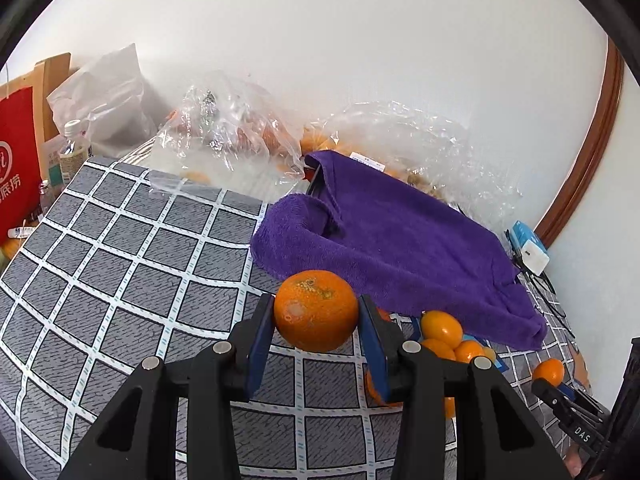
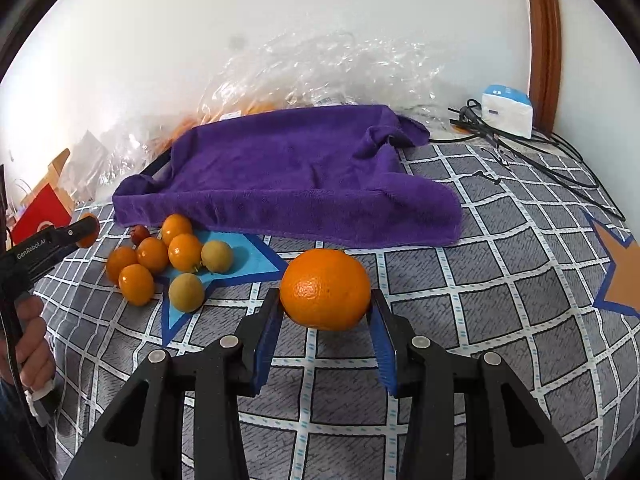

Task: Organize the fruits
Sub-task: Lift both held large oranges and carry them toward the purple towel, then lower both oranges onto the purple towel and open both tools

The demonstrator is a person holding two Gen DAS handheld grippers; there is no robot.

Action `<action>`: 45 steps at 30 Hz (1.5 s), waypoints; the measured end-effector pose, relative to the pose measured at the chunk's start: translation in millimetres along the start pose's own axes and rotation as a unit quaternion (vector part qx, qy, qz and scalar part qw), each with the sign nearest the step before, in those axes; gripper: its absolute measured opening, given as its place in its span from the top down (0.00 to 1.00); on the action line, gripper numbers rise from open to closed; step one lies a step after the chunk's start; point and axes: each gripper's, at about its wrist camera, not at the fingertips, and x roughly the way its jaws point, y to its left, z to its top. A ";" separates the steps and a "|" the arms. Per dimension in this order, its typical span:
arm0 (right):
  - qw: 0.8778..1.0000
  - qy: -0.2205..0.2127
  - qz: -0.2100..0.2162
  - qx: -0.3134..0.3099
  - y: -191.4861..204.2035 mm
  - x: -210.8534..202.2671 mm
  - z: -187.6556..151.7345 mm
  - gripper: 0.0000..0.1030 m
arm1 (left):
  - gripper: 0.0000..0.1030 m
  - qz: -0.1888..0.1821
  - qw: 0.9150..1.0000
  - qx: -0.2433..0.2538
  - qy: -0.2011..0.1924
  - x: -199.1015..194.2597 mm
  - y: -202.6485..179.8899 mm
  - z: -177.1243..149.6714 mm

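Observation:
My left gripper (image 1: 316, 316) is shut on a large orange (image 1: 316, 310) with a pale scar, held above the checked cloth. My right gripper (image 2: 326, 300) is shut on a second large orange (image 2: 326, 290), in front of the purple towel (image 2: 296, 176). A cluster of small oranges (image 2: 160, 256) and two yellowish fruits (image 2: 186, 292) lies on a blue star print, left of the right gripper. In the left wrist view the cluster (image 1: 444, 332) lies to the right, below the purple towel (image 1: 384, 236). The left gripper also shows at the left edge of the right wrist view (image 2: 86, 232), with an orange.
Clear plastic bags with more fruit (image 1: 236, 136) lie against the wall behind the towel. A red bag (image 1: 16, 164) and bottles (image 1: 74, 150) stand far left. A white-blue charger (image 2: 506, 110) and black cables (image 2: 532, 152) lie at the back right.

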 end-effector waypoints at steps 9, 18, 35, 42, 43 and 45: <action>0.999 -0.032 -0.017 -0.003 -1.3 -25.4 26.4 0.59 | 0.62 0.018 1.000 0.011 -0.003 -7.2 -1.0 6.5; 0.998 -0.063 -0.015 -0.010 -4.4 -32.8 66.9 0.59 | 0.62 0.017 1.000 0.015 -0.020 -29.9 -5.8 38.1; 0.996 -0.092 0.010 -0.003 -4.3 -11.9 146.3 0.59 | 0.62 -0.010 0.999 0.008 -0.045 -15.1 -31.5 121.0; 0.996 -0.091 0.010 0.006 -4.6 13.4 165.8 0.59 | 0.62 -0.009 0.999 0.030 -0.043 8.5 -48.8 134.3; 0.996 -0.088 0.010 0.007 -4.8 18.3 167.2 0.59 | 0.62 -0.009 0.999 0.030 -0.040 13.7 -50.6 135.3; 0.997 -0.081 0.012 0.011 -5.0 30.1 170.2 0.59 | 0.62 -0.009 0.999 0.031 -0.033 25.0 -53.6 136.2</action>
